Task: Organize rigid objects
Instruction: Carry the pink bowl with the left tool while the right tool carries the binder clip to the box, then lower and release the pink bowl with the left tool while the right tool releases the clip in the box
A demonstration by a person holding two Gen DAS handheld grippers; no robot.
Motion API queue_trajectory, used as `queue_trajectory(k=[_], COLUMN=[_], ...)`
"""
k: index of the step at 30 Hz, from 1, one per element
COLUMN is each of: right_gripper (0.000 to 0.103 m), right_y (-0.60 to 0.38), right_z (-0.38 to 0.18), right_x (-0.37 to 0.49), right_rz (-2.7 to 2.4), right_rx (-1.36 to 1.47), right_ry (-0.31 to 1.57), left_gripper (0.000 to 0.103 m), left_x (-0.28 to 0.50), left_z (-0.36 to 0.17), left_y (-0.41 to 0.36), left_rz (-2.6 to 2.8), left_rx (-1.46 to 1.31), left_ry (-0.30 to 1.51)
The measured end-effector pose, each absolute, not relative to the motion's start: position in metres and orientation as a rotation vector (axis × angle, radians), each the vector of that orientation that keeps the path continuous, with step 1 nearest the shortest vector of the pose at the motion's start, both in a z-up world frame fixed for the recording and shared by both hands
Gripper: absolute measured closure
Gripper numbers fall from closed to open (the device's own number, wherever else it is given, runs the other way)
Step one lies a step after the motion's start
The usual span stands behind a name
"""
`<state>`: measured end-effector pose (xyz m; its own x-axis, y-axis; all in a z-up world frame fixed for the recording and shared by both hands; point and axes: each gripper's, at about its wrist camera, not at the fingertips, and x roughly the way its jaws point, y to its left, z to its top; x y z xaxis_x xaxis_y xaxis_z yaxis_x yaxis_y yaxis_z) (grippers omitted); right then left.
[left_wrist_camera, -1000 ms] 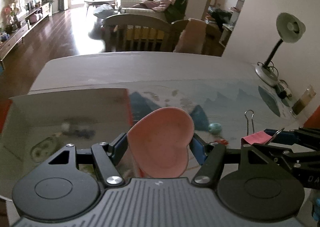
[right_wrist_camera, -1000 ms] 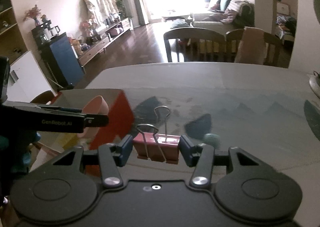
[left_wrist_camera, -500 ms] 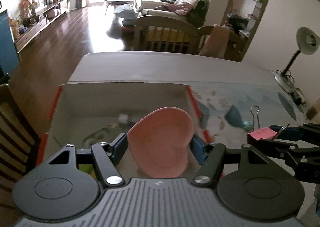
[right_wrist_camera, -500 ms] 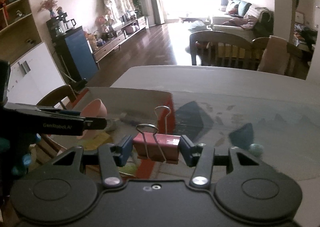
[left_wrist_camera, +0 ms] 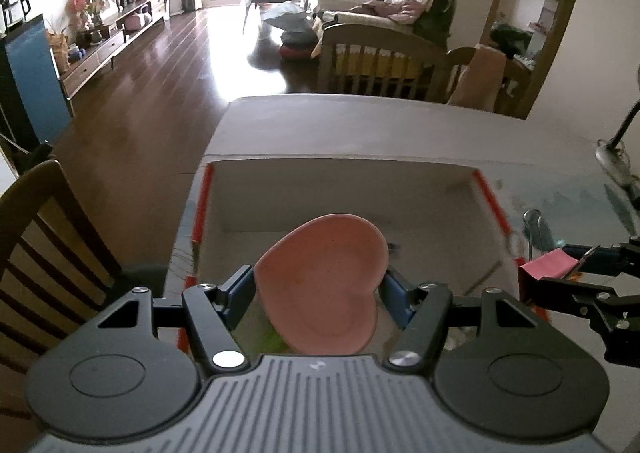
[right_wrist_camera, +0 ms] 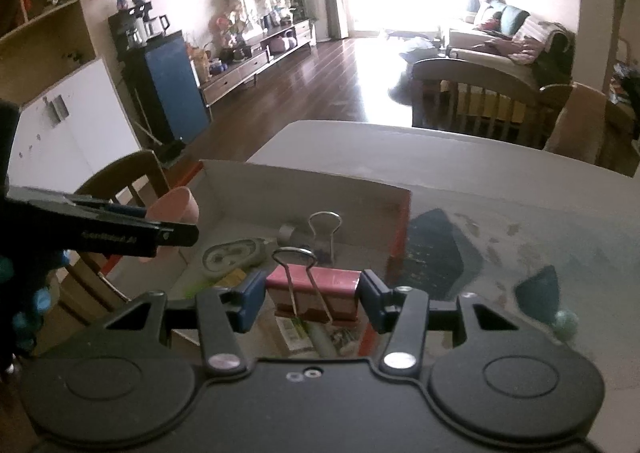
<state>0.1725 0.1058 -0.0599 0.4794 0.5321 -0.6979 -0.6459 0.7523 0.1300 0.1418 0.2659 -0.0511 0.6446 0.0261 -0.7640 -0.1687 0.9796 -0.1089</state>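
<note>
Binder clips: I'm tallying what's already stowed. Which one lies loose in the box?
The silver binder clip lies unheld on the box floor near its far wall. The pink binder clip is clamped in the right gripper.

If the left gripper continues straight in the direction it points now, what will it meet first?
Probably the pale inner floor of the open box. The left gripper, shut on the pink heart-shaped dish, points down into it. Depth is unclear, so the dish's front edge may touch first.
</note>
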Motion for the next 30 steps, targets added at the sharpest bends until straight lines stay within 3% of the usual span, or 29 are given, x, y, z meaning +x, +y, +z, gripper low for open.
queue_trajectory(k=[30], right_gripper=[0.053], right_y=[0.188], right_z=[-0.137], right_x=[0.215], right_rz=[0.738], right_rx=[-0.411], right_ry=[0.933], left_gripper=[0.035], left_x=[0.206], left_z=[-0.133], left_y=[0.266], left_rz=[0.093], left_rx=[-0.027], left_ry=[1.056])
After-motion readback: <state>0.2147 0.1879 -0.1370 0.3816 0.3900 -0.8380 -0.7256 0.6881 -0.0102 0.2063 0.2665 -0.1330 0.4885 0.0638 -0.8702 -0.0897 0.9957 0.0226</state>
